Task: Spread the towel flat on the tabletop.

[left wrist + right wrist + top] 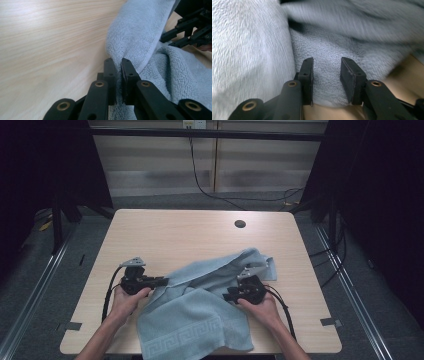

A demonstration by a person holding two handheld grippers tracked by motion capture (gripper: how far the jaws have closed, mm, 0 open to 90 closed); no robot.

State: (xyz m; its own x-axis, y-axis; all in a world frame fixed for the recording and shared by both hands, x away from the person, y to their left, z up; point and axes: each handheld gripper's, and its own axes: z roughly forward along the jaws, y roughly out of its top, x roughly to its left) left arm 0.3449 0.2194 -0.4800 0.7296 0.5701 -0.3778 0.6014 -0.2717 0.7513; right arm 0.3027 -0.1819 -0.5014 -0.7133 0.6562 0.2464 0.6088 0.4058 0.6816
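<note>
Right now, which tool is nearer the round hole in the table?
Right. The right tool sits below the hole; the left tool lies farther, toward the table's left side.

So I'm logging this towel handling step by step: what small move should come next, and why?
Probably close the right hand-held gripper: its jaws stand apart over the light blue towel without pinching it, while the left hand-held gripper is already shut on a towel edge. Then both could lift together.
</note>
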